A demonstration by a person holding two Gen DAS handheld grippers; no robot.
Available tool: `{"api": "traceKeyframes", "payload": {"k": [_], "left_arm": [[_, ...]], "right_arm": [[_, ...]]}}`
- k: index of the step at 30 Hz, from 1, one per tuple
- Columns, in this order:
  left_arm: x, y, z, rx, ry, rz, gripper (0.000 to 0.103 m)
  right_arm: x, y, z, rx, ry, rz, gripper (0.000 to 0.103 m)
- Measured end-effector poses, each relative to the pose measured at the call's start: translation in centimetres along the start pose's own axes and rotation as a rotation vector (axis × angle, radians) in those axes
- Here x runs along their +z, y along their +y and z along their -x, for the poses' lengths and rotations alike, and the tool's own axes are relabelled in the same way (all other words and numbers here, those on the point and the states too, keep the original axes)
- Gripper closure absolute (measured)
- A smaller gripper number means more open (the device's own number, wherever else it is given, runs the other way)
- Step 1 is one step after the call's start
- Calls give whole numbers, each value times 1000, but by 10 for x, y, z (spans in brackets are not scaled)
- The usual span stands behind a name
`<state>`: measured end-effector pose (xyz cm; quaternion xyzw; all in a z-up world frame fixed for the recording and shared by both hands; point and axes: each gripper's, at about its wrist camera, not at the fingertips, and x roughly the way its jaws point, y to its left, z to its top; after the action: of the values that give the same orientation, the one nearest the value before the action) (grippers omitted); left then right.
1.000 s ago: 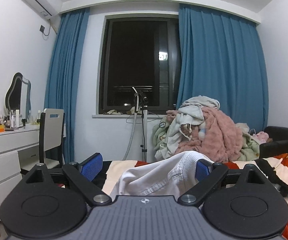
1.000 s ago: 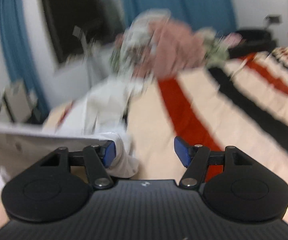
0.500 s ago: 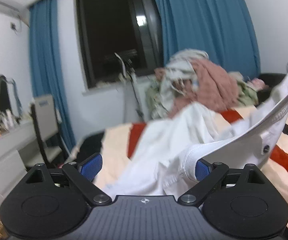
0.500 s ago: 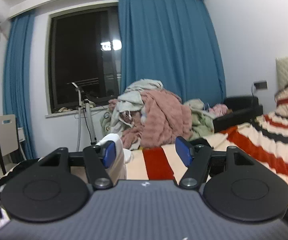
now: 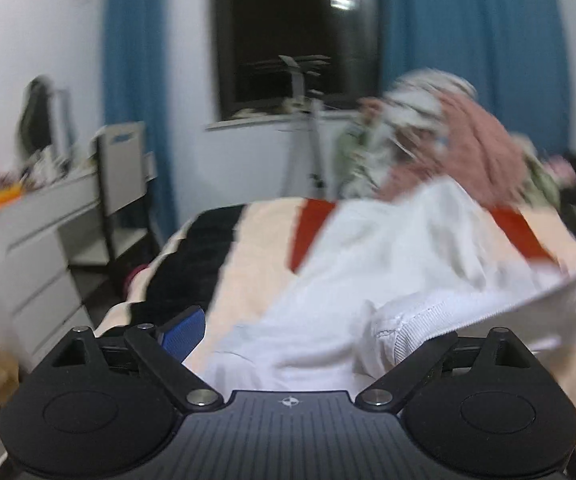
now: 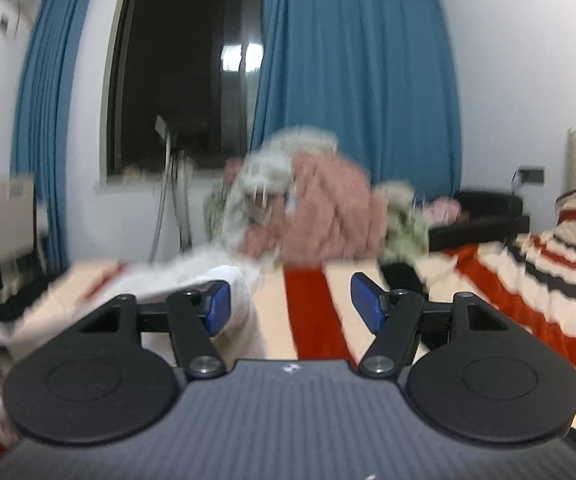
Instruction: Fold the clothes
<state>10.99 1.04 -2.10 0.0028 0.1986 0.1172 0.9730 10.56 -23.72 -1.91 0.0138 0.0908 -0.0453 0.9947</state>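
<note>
Striped bed lies bare rightward; both grippers gape, white garment's hem draped over inner fingers.

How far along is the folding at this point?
Early. Nothing looks folded yet: the white garment lies rumpled across the striped bedspread. In hand: its ribbed hem drapes over the left gripper, whose jaws stand apart; the right gripper is open beside the cloth. Left: that garment and the clothes pile.

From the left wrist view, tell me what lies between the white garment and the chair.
Striped bedding, nothing else, between white garment and chair.
</note>
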Motion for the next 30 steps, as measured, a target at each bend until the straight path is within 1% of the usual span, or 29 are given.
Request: {"api": "traceKeyframes", "payload": {"k": [2,4,6,8,10,12,14,16,18,20,23,25,29,30], "left_arm": [[5,13,4,13,-30,56,9],[8,21,5,16,-49,92,9],[9,24,6,25,-69,94,9],[10,22,8,29,-90,69,9],[9,17,10,36,-114,47,8],[6,14,14,41,-120,32,8],[2,13,16,43,-111,35,8],[-3,13,19,46,-100,40,8],[-7,14,21,38,-74,52,7],[-12,13,26,37,-66,49,7],[-17,8,40,41,-96,17,6],[-18,5,53,46,-124,7,5],[-17,13,84,13,-149,111,5],[-15,18,92,-7,-157,150,5]], "right_arm": [[-9,9,-17,30,117,64,38],[-22,19,-31,55,215,113,39],[-33,25,-44,86,302,118,39],[-41,28,-52,88,362,115,39],[-47,30,-55,88,395,117,39],[-55,34,-57,94,443,129,37],[-63,38,-54,91,465,154,37],[-64,39,-48,59,429,160,37],[-61,31,-41,4,366,136,37],[-53,20,-31,-56,283,83,37],[-43,11,-10,-112,175,24,37],[-39,7,4,-139,132,-4,37],[-26,-2,31,-172,44,-83,37],[-21,-2,39,-180,21,-92,37]]}}
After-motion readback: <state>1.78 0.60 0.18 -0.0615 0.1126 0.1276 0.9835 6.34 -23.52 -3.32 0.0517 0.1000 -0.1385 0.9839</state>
